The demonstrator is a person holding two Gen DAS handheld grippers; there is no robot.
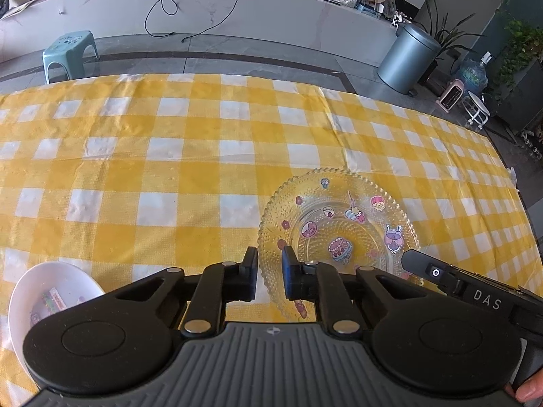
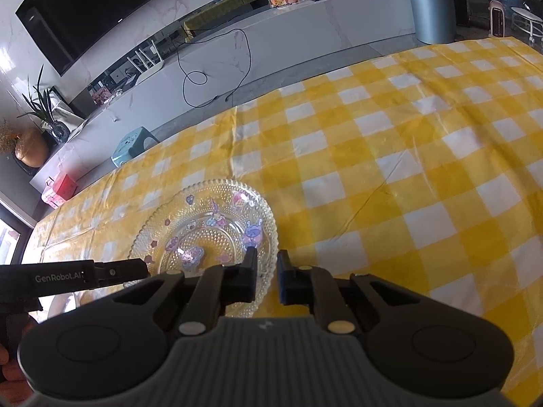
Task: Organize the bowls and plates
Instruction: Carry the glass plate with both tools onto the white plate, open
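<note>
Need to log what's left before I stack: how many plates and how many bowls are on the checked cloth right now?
Plates: 1, the clear glass plate with cartoon stickers.
Bowls: 1, the white bowl at the lower left of the left wrist view, partly hidden by the tongs.
Total: 2

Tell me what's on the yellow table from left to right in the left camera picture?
White bowl → left gripper → glass plate → right gripper's finger, all on the checked tablecloth.
</note>
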